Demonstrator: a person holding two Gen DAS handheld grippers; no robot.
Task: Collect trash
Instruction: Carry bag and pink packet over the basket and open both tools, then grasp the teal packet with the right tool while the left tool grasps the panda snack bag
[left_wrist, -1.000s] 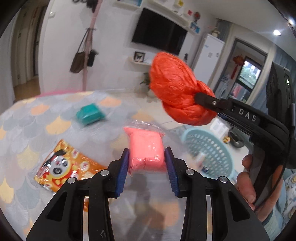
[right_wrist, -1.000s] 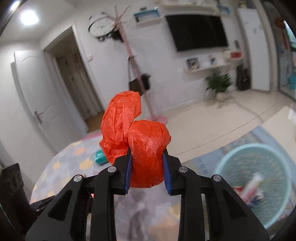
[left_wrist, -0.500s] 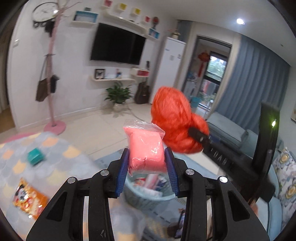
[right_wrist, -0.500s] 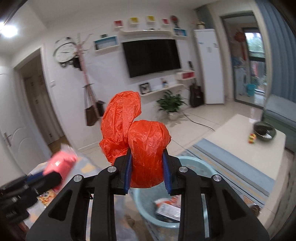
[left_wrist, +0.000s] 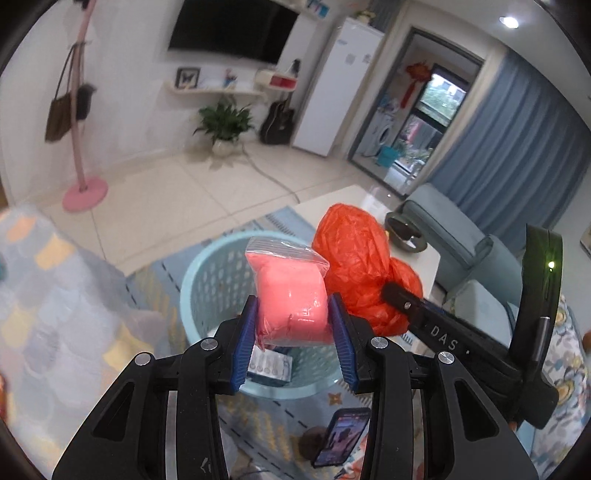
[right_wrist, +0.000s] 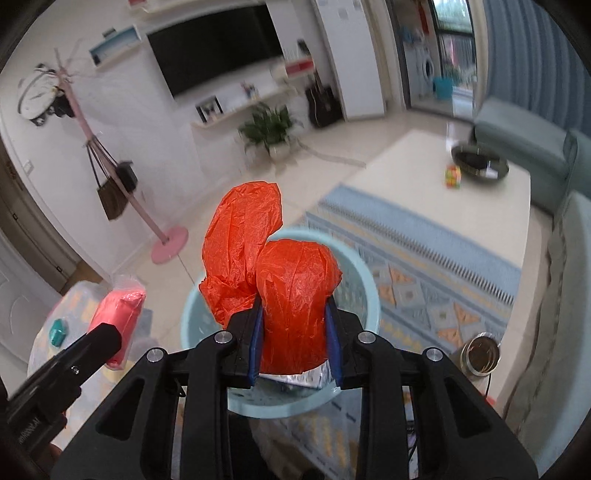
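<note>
The left gripper (left_wrist: 292, 321) squeezes a pink bag (left_wrist: 290, 295); the right gripper (right_wrist: 293, 334) squeezes a crumpled orange bag (right_wrist: 280, 288), both above the blue basket (left_wrist: 207, 280).

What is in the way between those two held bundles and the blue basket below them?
Nothing visible. The pink packet in the left gripper and the orange bag in the right gripper hang over the basket, whose mouth is open.

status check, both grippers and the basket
Left gripper shut on pink bag. Right gripper shut on orange bag. Both over blue basket. Nothing blocking.
</note>
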